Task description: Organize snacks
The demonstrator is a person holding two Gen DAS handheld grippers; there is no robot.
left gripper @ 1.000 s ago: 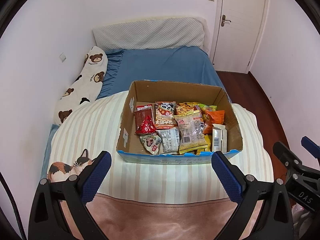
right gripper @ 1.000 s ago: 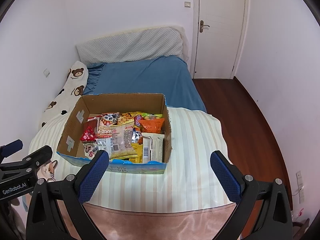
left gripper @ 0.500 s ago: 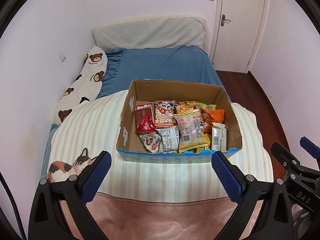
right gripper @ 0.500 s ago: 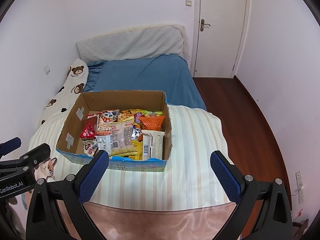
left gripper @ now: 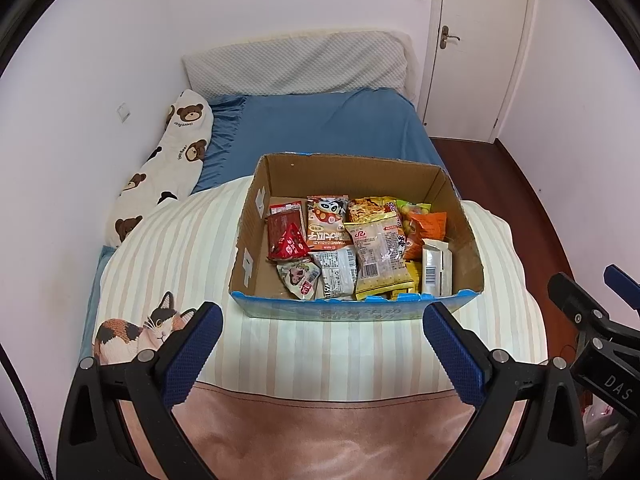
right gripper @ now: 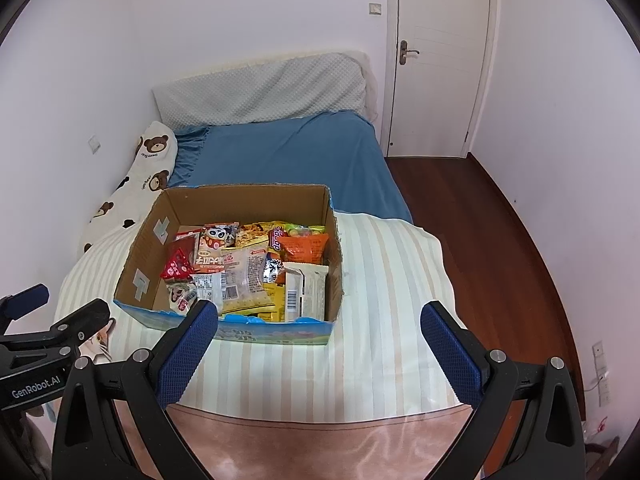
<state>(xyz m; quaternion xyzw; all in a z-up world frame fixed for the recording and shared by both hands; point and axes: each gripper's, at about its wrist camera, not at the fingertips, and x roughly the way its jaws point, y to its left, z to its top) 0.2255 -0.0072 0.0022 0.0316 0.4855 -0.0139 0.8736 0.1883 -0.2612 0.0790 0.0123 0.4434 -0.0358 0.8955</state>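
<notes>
From the left wrist view, the left gripper (left gripper: 322,330) hangs over the near end of the bed with its blue-padded fingers (left gripper: 192,354) spread wide and nothing between them. Just beyond the fingertips, a cardboard box (left gripper: 276,176) sits on the striped quilt (left gripper: 188,248), and the snacks lie packed inside it: a red triangular packet (left gripper: 291,245) toward the box's left wall, a panda-printed bag (left gripper: 327,220) beside it toward the far wall, a clear bag with a yellow edge (left gripper: 380,254) in the middle, an orange bag (left gripper: 426,232) and a white wrapper (left gripper: 437,270) against the right wall. A bear-print pillow (left gripper: 168,168) lies left of the box along the wall, and a cat picture (left gripper: 140,330) shows on the quilt near the box's front left corner. From the right wrist view, the right gripper (right gripper: 319,330) likewise has its fingers (right gripper: 450,354) wide apart and empty; the box (right gripper: 240,198) stands ahead and to the left of them, with its blue front edge partly behind the left fingertip. The white wrapper (right gripper: 306,288) leans on the box's right wall, the orange bag (right gripper: 304,248) behind it. Part of the left gripper (right gripper: 44,344) shows left of the box.
</notes>
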